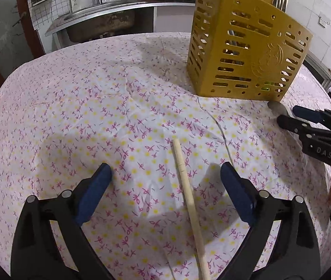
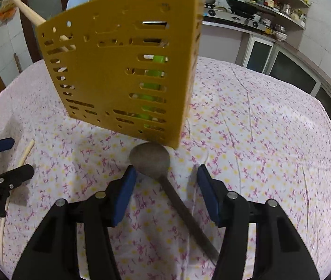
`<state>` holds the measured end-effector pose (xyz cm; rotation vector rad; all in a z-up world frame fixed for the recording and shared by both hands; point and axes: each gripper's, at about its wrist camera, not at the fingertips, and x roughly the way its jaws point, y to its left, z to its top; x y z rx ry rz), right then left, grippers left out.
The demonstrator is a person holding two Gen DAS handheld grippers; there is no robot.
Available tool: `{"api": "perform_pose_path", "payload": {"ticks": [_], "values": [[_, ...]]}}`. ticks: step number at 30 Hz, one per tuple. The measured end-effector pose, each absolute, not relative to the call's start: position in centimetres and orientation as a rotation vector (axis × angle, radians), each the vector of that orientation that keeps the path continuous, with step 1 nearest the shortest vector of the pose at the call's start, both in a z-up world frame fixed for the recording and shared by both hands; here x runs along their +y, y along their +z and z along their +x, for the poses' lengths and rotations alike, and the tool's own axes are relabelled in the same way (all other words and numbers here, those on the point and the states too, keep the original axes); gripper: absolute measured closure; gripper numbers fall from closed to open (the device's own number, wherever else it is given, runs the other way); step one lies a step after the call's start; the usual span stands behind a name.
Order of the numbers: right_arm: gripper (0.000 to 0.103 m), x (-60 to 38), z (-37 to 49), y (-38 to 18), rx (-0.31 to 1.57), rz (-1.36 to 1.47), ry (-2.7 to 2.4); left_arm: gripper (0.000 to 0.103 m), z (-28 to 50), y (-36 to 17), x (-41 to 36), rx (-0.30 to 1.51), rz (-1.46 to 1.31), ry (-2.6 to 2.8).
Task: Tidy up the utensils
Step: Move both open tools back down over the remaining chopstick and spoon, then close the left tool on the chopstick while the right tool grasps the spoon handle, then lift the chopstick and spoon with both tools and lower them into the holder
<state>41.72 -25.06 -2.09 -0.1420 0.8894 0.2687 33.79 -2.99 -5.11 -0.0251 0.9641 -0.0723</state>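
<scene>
In the left wrist view, the left gripper stood wide open and empty, its blue padded fingers straddling a pale wooden chopstick that lay flat on the flowered tablecloth between them, touching neither pad. The stick was thin, round, rigid and probably very light; it would likely roll, so pinching it across its middle seemed best. Ahead and to the right stood the yellow slotted plastic utensil holder, hard-walled, with forks inside. In the right wrist view, the right gripper was about half open and held nothing, its pads on either side of a dull grey metal spoon. The spoon's bowl lay just ahead, against the holder's base; its smooth, stiff handle ran back between the fingers and looked slippery, best gripped at the neck.
</scene>
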Motion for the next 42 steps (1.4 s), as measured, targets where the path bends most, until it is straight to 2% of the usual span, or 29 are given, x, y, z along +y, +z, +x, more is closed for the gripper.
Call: {"api": "perform_pose_path", "payload": {"ticks": [2,6,9,12,13,16,17,20,24,28,37,42], "values": [[0.056,-24.9,42.2,-1.9,0.92,-0.136,0.281,0.013,33.8,-5.1,-2.9,0.964,-0.026,-0.072],[0.072,-25.0,42.8,-1.4,0.963,-0.122,0.296,0.014,33.8,-5.1,-2.9,0.963,-0.02,-0.067],[0.072,-25.2,42.8,-1.3,0.966,-0.107,0.296,0.016,33.7,-5.1,-3.0,0.962,-0.011,-0.067],[0.074,-25.6,42.6,-1.2,0.964,-0.075,0.291,0.024,33.5,-5.0,-3.1,0.962,-0.002,-0.068],[0.091,-25.8,42.5,-1.2,0.962,-0.07,0.287,0.029,33.5,-4.9,-3.1,0.962,0.0,-0.068],[0.097,-26.9,42.4,-0.9,0.955,-0.05,0.249,0.042,33.5,-4.6,-3.1,0.965,0.001,-0.073],[0.097,-27.3,42.4,-0.8,0.952,-0.038,0.233,0.05,33.5,-4.4,-3.0,0.966,-0.002,-0.074],[0.097,-28.3,42.3,-1.0,0.954,-0.015,0.219,0.062,33.6,-4.2,-3.0,0.972,-0.005,-0.075],[0.097,-28.9,42.4,-1.1,0.961,0.008,0.228,0.072,33.7,-4.1,-3.0,0.979,-0.001,-0.075],[0.096,-28.3,43.4,-0.8,0.978,-0.006,0.243,0.092,33.9,-3.8,-3.3,0.996,-0.009,-0.104],[0.096,-28.2,44.8,0.0,0.968,-0.023,0.23,0.096,34.7,-3.7,-3.6,1.01,-0.006,-0.103],[0.099,-30.1,43.9,1.4,0.923,0.075,0.233,0.097,34.4,-2.8,-3.0,0.989,-0.043,-0.123]]}}
